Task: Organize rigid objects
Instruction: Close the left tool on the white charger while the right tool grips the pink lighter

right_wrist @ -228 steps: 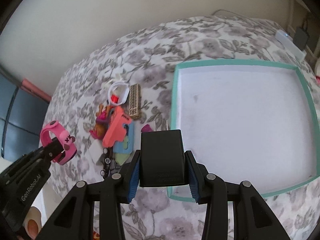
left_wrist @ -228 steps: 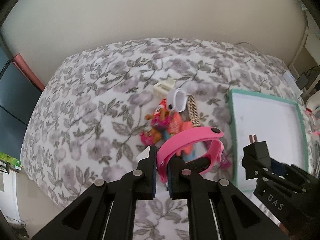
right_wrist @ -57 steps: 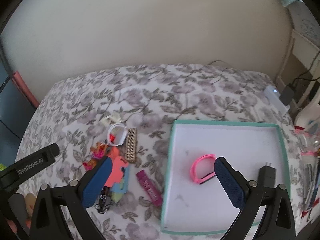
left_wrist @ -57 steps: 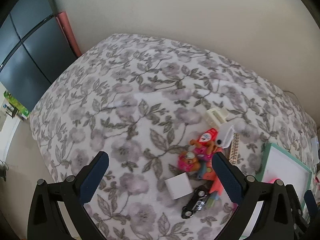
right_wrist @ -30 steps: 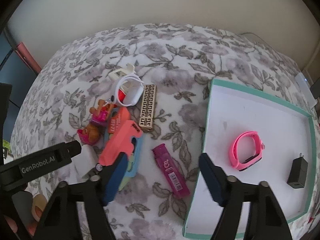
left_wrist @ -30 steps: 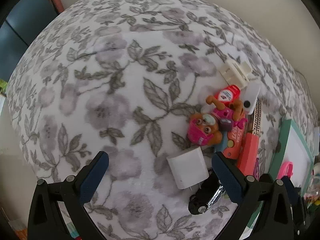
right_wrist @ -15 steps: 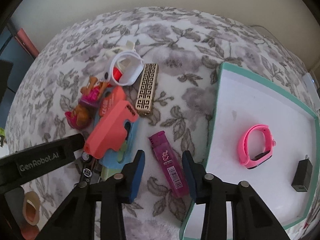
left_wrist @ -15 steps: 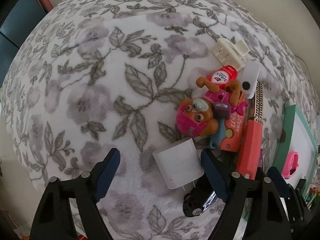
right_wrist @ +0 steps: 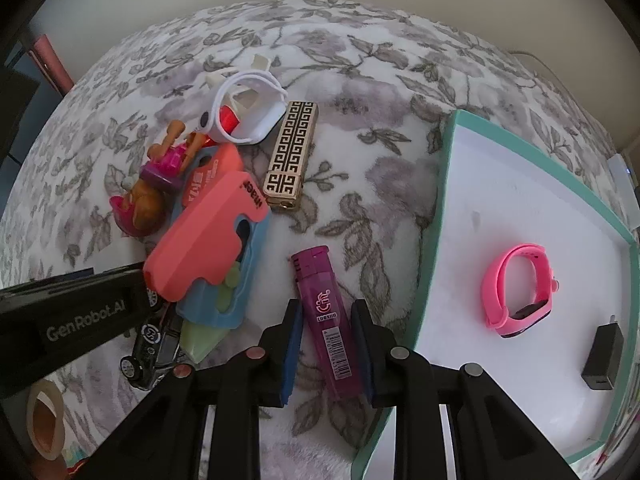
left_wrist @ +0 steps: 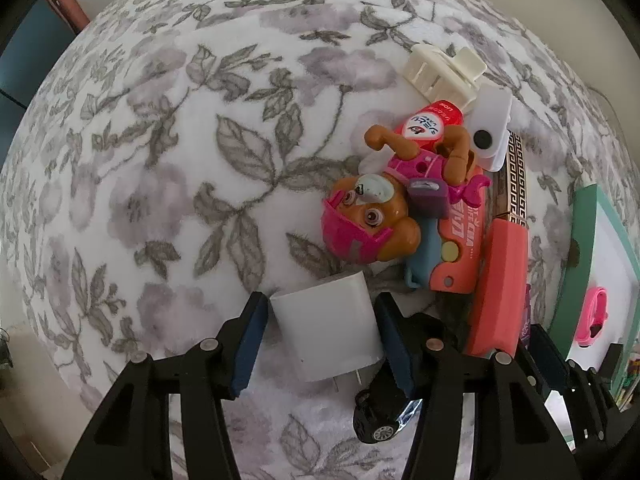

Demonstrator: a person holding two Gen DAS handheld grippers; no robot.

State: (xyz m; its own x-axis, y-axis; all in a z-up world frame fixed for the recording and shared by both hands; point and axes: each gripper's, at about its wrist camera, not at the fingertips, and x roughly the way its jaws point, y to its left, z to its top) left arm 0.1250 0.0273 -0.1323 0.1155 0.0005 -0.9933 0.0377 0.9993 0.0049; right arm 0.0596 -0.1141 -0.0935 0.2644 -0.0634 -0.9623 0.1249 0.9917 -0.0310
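Readable text: "LOOSHA" plus a barcode on the purple lighter (right_wrist: 326,322), "GenRobot.AI" on the left tongs' arm seen from the right wrist view, partial "mae" lettering on the coral plastic piece (right_wrist: 204,236); red tube (left_wrist: 434,122) label is too small to read. Surface is a bed with a grey floral blanket (left_wrist: 180,160), cream wall behind, dark panel at far left. Teal-rimmed white tray (right_wrist: 448,200) sits right of the pile and holds the pink wristband (right_wrist: 520,292) and black charger (right_wrist: 602,360). Left tongs (left_wrist: 324,340) straddle the white charger cube (left_wrist: 330,334), pads just beside its sides with a sliver of gap, not clamped; they were wider 0.5 s ago. Right tongs (right_wrist: 326,344) bracket the lighter's near half, narrowly open, contact can't be confirmed; also narrower than before. Pup figure (left_wrist: 372,216), gold patterned lighter (right_wrist: 290,160), white band (right_wrist: 244,112), cream hair clip (left_wrist: 442,68) and black toy car (left_wrist: 384,412) lie in the pile.
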